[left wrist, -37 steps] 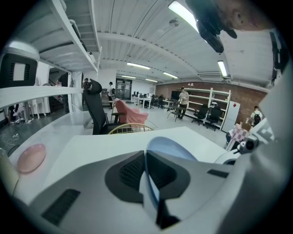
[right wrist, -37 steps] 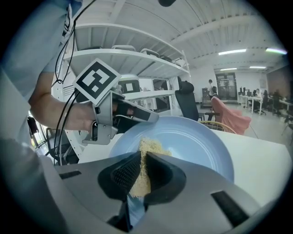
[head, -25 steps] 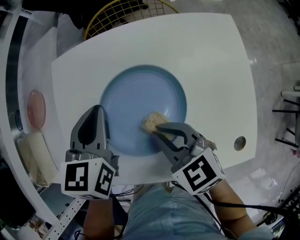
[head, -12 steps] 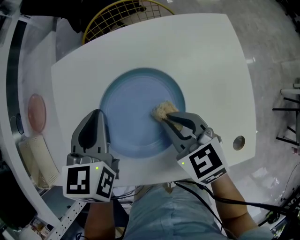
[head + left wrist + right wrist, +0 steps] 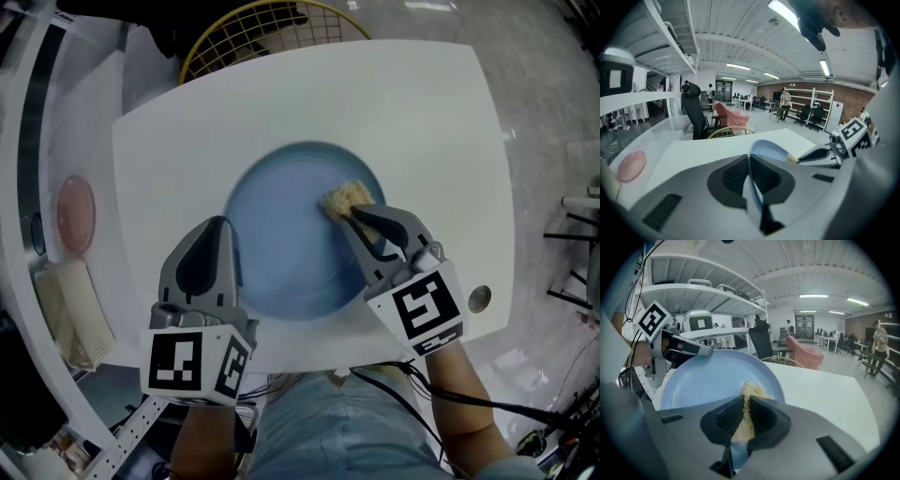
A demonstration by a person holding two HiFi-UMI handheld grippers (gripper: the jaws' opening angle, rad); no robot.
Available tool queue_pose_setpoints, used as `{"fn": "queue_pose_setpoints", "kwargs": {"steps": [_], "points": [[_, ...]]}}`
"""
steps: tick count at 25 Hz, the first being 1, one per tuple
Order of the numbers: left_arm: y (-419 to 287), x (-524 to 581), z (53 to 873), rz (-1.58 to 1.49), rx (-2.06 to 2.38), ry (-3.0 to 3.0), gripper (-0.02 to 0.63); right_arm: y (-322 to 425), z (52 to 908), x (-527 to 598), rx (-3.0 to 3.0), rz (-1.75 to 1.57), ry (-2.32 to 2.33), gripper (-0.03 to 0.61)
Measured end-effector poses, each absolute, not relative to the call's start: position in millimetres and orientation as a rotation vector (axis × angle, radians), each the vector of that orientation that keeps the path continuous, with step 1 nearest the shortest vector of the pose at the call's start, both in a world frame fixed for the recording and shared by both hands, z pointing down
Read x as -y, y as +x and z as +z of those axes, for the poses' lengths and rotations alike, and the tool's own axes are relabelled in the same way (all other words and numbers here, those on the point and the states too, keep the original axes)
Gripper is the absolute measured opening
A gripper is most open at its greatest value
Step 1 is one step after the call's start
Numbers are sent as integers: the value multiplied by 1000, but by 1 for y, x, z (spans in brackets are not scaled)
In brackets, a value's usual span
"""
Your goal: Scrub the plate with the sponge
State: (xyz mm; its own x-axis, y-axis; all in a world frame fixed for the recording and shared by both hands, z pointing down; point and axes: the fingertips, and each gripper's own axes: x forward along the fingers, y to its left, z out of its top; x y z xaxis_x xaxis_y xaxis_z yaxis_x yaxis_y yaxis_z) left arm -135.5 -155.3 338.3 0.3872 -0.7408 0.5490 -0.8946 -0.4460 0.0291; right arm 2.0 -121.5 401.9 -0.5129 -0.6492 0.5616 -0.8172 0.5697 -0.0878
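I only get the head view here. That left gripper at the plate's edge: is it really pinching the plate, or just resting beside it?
Observer: Pinching. The left gripper view shows the left gripper shut on the blue plate, with the rim running between its jaws.
Visitor: And the tan lump at the other one?
Observer: The right gripper is clamped on the sponge, whose far end lies against the plate.
Visitor: Anything further off in the room?
Observer: A chair draped in pink cloth.

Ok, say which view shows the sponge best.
Right gripper view: the sponge sits close and central, clamped between the jaws. Head view shows it small on the plate; left gripper view, only a sliver.
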Motion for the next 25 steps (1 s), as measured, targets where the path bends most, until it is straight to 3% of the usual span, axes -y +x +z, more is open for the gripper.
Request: {"fn": "queue_pose_setpoints", "kwargs": {"steps": [25], "points": [[-149, 170, 344, 641, 1436, 2300, 23, -77, 374, 117, 2505, 355, 892, 41]]}}
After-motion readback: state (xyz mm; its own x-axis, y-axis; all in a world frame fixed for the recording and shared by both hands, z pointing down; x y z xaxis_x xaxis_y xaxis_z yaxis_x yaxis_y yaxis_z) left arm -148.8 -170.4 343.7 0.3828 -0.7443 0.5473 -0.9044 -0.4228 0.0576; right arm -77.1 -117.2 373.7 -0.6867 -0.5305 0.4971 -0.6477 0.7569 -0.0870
